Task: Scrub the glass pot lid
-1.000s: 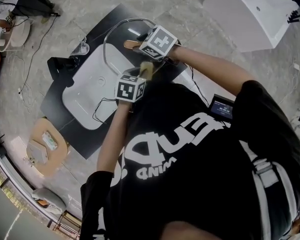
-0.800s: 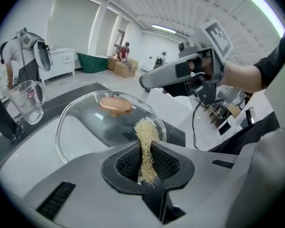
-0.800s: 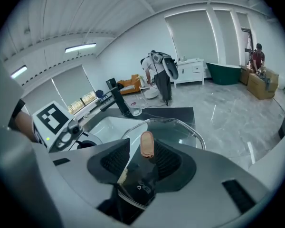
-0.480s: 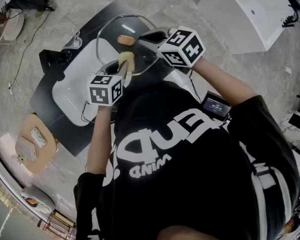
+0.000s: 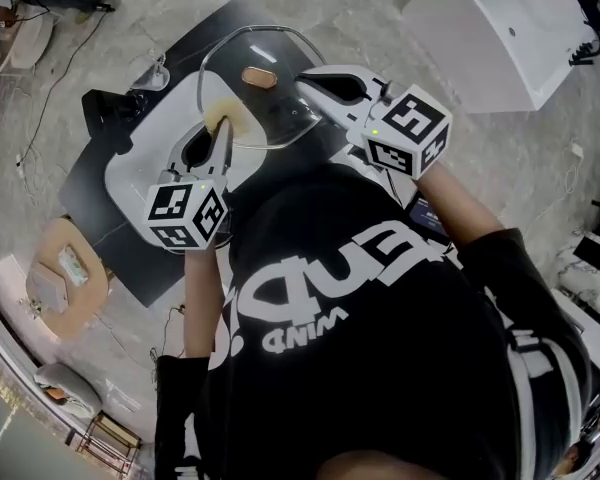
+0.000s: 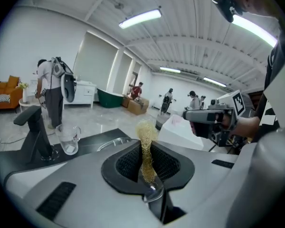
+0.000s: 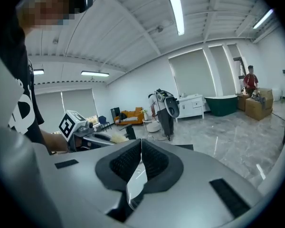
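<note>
Glass lid [image 5: 265,108], in the upper middle of the frame over the white sink [image 5: 130,168], looks hard, slippery and easy to break, so fingers of the right gripper [image 5: 310,83] have just closed on its rim, while fingers of the left gripper [image 5: 216,143] pinch a soft yellow scrubber [image 6: 145,132].

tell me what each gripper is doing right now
left gripper: closed on the fibrous scrubber
right gripper: just closed on the rim of the glass lid
</note>
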Available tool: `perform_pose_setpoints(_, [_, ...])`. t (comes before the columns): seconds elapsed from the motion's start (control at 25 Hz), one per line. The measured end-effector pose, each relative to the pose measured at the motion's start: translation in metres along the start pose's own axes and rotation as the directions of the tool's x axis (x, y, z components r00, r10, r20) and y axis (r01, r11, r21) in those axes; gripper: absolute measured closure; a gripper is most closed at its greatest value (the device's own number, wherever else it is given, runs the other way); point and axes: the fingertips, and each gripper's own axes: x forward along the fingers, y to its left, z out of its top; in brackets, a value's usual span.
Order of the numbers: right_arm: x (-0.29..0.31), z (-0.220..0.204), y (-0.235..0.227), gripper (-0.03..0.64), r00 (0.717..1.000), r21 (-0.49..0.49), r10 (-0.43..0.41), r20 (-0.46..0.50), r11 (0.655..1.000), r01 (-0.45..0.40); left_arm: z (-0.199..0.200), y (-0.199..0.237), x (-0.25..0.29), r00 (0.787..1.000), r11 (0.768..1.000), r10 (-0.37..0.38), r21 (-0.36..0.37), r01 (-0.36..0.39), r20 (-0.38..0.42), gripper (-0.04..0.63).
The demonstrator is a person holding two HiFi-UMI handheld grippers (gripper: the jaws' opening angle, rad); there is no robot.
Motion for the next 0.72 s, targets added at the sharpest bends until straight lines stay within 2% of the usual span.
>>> perform_pose_setpoints(0.2, [0.004,-0.001,0.012,0.600,0.996,-0.027,-0.013,0.086,1.000,0.016,0.019,0.002,-0.016,0.986,0.998,0.010,0.055,-0.019,0.164,0.545])
perform_pose_setpoints(0.4, [0.013,-0.015,0.011,0.600,0.994,-0.032,-0.029,0.102,0.999,0.032,0.024,0.005,-0.021,0.961,0.990,0.016,0.131,-0.054,0.277,0.545])
perform_pose_setpoints(0.56, [0.021,-0.021,0.007,0.600,0.995,-0.059,-0.046,0.093,0.997,0.052,0.024,0.010,-0.024,0.945,0.988,0.041,0.131,-0.087,0.324,0.545])
perform_pose_setpoints(0.72, [0.022,-0.019,0.007,0.600,0.994,-0.062,-0.049,0.102,0.997,0.055,0.025,0.012,-0.026,0.942,0.987,0.066,0.117,-0.110,0.329,0.545])
